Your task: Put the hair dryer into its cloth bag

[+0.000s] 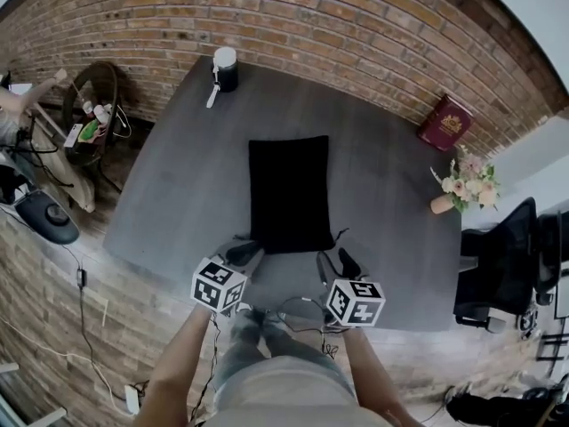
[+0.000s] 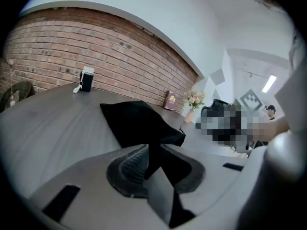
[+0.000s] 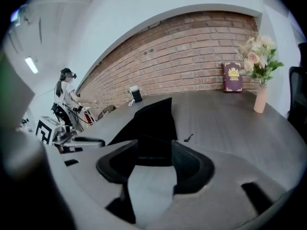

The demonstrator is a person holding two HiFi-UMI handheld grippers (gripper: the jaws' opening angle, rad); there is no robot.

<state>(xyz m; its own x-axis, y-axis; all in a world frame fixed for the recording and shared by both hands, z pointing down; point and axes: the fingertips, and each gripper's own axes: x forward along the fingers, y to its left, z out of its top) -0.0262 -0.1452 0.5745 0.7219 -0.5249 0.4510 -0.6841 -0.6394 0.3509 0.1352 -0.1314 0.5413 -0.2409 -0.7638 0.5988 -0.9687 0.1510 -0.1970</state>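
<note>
The black cloth bag lies flat in the middle of the grey table. A black-and-white thing, apparently the hair dryer, stands at the table's far edge, well away from both grippers. My left gripper is at the bag's near left corner. In the left gripper view a fold of the bag runs between the narrowly parted jaws of the left gripper, and the pads do not press on it. My right gripper stands wide open at the near right corner, with the bag's edge showing between its jaws.
A red book leans on the brick wall at the back right, with a vase of flowers near it. A black office chair stands to the right of the table and a wicker stand to its left. The bag's drawstring lies loose.
</note>
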